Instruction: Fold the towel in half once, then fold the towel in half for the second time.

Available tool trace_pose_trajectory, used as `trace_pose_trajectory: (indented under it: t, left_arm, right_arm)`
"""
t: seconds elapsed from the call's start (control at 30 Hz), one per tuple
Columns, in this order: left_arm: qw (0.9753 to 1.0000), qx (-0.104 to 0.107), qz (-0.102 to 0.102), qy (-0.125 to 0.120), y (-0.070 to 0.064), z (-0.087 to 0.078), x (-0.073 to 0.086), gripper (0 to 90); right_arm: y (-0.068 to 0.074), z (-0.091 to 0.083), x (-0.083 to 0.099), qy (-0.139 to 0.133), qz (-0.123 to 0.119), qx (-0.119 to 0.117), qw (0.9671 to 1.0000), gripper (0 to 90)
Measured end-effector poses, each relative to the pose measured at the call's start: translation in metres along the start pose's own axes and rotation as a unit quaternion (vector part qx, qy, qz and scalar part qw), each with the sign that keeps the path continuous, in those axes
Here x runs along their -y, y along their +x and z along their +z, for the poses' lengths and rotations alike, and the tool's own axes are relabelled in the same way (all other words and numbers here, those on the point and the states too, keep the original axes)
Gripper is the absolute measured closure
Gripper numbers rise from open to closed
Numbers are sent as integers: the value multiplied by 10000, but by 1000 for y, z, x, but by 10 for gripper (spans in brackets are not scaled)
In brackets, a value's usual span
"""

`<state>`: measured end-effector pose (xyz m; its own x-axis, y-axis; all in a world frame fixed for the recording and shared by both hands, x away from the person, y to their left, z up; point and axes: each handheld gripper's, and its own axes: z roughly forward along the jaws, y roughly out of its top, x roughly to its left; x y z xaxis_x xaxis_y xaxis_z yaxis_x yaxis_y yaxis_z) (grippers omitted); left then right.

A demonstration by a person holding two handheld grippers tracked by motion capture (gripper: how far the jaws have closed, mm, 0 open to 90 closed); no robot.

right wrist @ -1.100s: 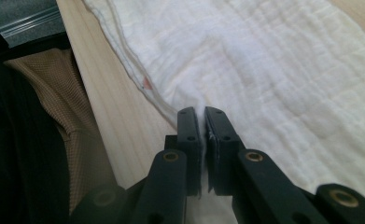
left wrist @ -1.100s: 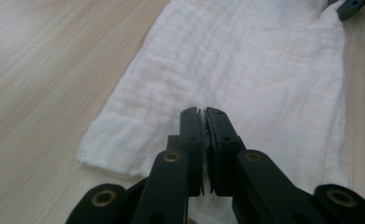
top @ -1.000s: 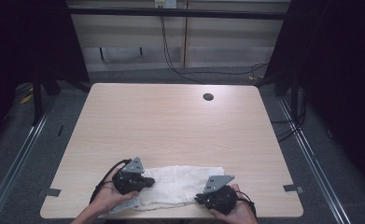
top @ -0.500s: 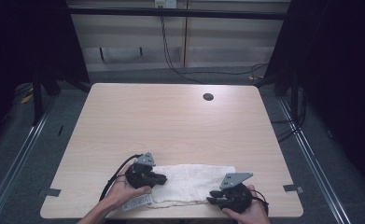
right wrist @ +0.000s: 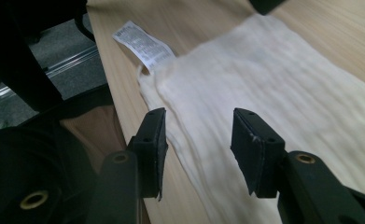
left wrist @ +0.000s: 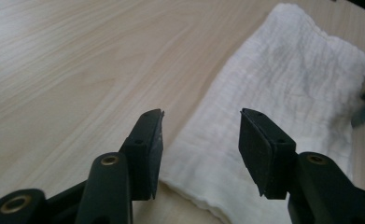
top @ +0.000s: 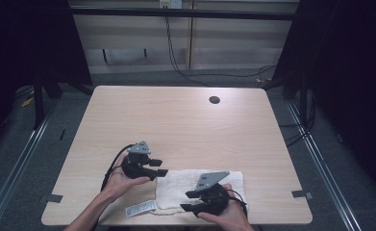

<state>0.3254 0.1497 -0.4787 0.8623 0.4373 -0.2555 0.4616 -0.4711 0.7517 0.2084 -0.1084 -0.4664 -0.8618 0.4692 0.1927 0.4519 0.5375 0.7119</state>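
The folded white cloth lies at the table's near edge. The left gripper gapes wide above its left end; the right gripper, also wide, hovers over its near edge beside the label

A light wooden table with a dark cable hole stands on grey floor, black cables hanging against the pale back wall.

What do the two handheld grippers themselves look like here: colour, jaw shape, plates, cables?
Both the left gripper and right gripper are black, each topped by a grey three-cornered plate. Each has two flat rectangular black pads on arms with brass-coloured pivot rivets. A black cable loops from the left one. Forearms are bare, no sleeves.
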Motion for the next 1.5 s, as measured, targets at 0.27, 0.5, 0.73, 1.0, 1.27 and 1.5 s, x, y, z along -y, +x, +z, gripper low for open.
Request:
trace_pose_trajectory:
  t: [0.27,0.5,0.73,1.0,1.27,1.5]
  left_arm:
    - [9998,-157,-97,32,9,-5,2,464]
    - [9995,-271,-121,76,16,-6,6,471]
    - [9990,-346,-141,264,18,-1,10,438]
    - [9986,-319,-178,383,17,4,12,420]
    - [9986,-246,-189,422,17,5,12,433]
    - [9987,-109,-80,484,11,12,13,498]
  right_arm:
    - [9,42,-20,155,-230,-245,9993,554]
    - [14,61,-19,248,-355,-268,9987,517]
    - [19,67,-16,241,-535,-173,9981,503]
    - [24,67,-11,112,-796,26,9968,526]
    - [31,69,-12,180,-1020,210,9944,541]
    - [26,68,-12,139,-830,360,9958,788]
